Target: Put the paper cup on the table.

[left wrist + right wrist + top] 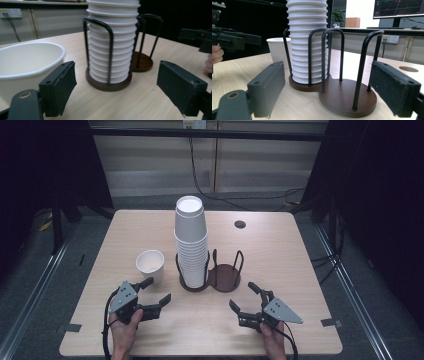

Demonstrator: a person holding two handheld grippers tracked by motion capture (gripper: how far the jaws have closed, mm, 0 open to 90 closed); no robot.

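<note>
A tall stack of white paper cups (190, 245) (112, 50) (307, 42) stands in the left ring of a dark two-place cup holder (225, 277) (347, 97) with black wire loops. The holder's right ring is empty. One single white cup (150, 265) (27, 65) (277, 50) stands upright on the table just left of the holder. My left gripper (156, 291) (120, 85) is open near the front left, close behind the single cup, with nothing between its jaws. My right gripper (245, 297) (329, 90) is open in front of the empty ring, also holding nothing.
The wooden table (280, 250) has a round cable hole (240, 224) at the back right. Dark curtains flank both sides and cables lie on the floor behind. A monitor (398, 8) stands on a far desk.
</note>
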